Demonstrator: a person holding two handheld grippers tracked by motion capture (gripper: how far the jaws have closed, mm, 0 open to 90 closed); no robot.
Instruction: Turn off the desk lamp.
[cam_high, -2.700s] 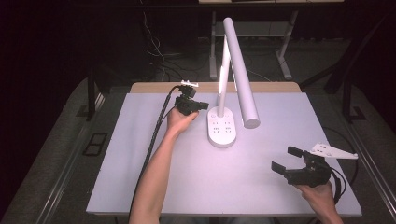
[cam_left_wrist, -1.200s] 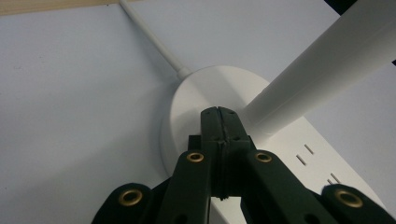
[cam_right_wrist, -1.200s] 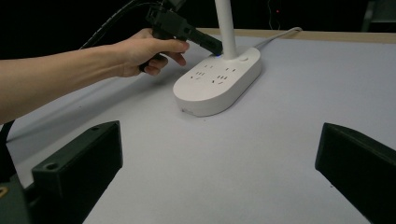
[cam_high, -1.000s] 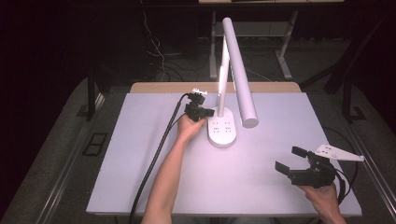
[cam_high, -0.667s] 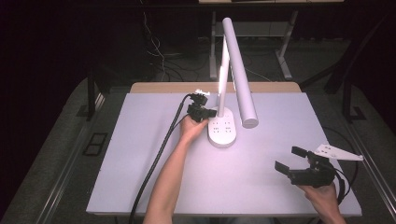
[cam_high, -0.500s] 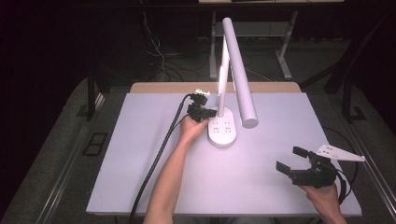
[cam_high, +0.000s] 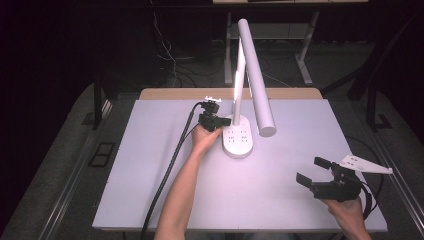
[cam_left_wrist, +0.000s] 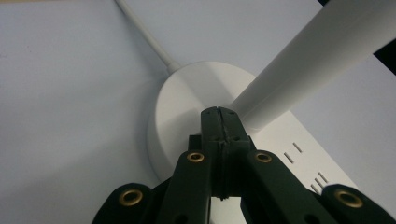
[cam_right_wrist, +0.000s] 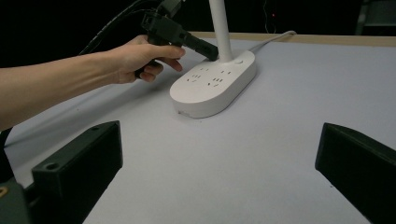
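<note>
Desk lamp (cam_high: 239, 135), white, standing mid-table at the far side: I judged its socketed base heavy, rigid and slick, best pressed not lifted; my left gripper (cam_left_wrist: 218, 112), pressed together, touched it by the stem; right gripper (cam_high: 318, 172) spread, empty.

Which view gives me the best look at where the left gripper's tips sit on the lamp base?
The left gripper view: the left gripper, jaws shut, sits at the lamp base by the stem's foot. The right gripper view shows it side-on, tips beside the stem. The high view shows it small, from above.
</note>
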